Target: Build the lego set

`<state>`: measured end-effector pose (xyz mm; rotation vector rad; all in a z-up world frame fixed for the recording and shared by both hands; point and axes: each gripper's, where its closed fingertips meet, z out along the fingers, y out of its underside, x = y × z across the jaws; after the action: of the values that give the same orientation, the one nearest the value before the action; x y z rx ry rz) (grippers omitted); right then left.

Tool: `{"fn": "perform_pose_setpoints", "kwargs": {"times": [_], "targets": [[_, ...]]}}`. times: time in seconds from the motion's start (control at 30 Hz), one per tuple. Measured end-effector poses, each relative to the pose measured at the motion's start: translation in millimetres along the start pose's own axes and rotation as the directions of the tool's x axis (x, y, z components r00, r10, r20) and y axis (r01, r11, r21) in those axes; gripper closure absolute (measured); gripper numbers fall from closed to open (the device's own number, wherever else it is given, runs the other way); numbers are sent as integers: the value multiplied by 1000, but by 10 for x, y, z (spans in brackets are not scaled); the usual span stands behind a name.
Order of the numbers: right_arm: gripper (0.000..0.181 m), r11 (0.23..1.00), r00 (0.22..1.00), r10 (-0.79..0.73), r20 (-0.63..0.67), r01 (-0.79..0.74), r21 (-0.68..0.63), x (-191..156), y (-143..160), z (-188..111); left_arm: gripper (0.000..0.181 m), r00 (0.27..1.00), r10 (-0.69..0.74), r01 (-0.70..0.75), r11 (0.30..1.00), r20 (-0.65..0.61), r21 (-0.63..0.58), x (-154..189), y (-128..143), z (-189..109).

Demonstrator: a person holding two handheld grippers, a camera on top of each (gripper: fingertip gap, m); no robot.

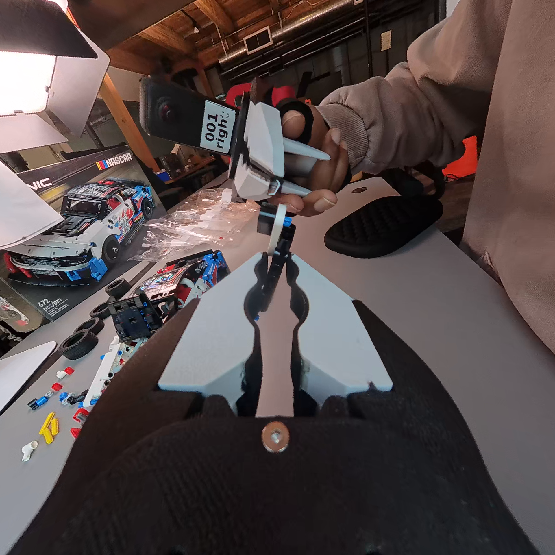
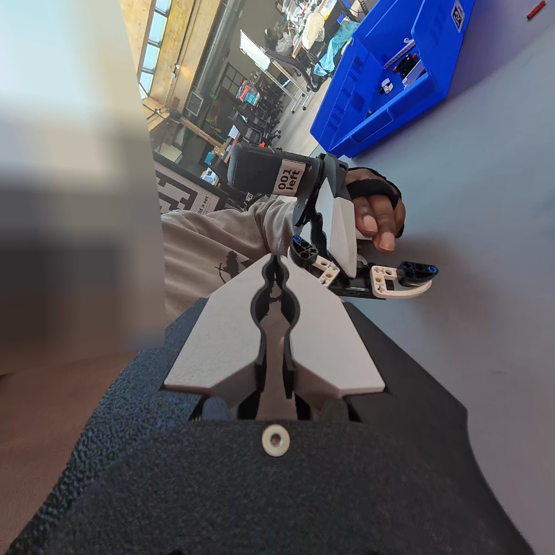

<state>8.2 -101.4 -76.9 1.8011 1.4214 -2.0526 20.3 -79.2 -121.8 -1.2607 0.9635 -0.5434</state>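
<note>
My left gripper point(image 1: 276, 256) is shut on a small black and white lego sub-assembly point(image 1: 277, 237) and holds it above the grey table point(image 1: 390, 300). In the right wrist view the left gripper point(image 2: 350, 270) grips the middle of this sub-assembly point(image 2: 381, 279). It is a black beam with white angle pieces, a curved white panel and black end pieces with blue pins. My right gripper point(image 2: 274, 259) is shut and empty, its tips just left of the near end piece point(image 2: 303, 249). In the left wrist view the right gripper point(image 1: 316, 174) hovers just above the sub-assembly.
The set's box point(image 1: 75, 216), a partly built car point(image 1: 180, 279), loose tyres point(image 1: 78, 342), small loose parts point(image 1: 51, 426) and plastic bags point(image 1: 198, 222) lie at the left. A black oval pad point(image 1: 384, 225) is at the right. A blue bin point(image 2: 390, 75) holds a few parts. My hands' fingertips stand some 5 centimeters from each other.
</note>
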Motion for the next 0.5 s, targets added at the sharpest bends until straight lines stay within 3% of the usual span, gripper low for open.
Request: {"fn": "perform_pose_setpoints", "kwargs": {"times": [0.5], "targets": [[181,999,1000,20,-22,-19,29,64,18,-38,172,1000,20,-20,999,15,-26,-3,42,19]]}}
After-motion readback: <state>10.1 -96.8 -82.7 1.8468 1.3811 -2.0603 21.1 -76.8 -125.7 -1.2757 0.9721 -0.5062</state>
